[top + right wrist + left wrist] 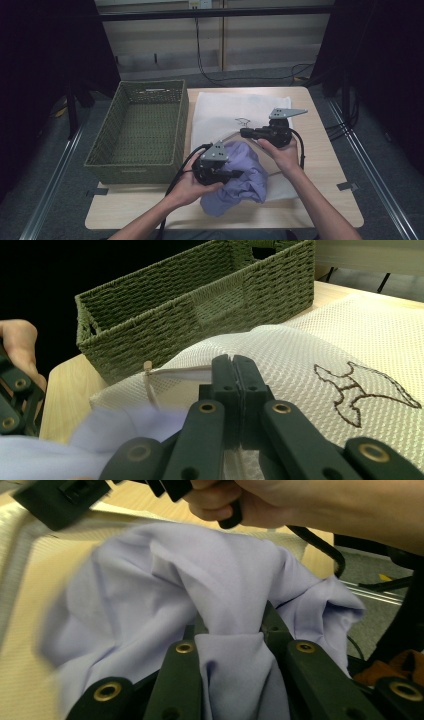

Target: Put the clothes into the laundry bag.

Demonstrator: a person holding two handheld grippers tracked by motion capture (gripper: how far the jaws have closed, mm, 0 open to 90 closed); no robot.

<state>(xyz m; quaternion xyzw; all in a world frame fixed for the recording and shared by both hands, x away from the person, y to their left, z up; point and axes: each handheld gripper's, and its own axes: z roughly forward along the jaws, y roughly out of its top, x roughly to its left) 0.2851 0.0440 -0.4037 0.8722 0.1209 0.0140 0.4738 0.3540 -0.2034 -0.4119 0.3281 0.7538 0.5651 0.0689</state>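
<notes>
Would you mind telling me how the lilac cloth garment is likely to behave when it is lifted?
The lilac cloth garment probably flops and drapes, since it bunches in soft folds around the left tongs. It looks light for its size. Loose ends may trail onto the white mesh laundry bag.

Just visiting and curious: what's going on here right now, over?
Left gripper shut on crumpled lilac cloth. Right gripper shut on white mesh laundry bag, lifting its edge. Green woven basket alongside, not obstructing.

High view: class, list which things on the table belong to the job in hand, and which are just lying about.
In the job:
- lilac cloth, clamped by the left gripper
- white mesh bag, its edge pinched by the right gripper

Lying about:
- green woven basket
</notes>
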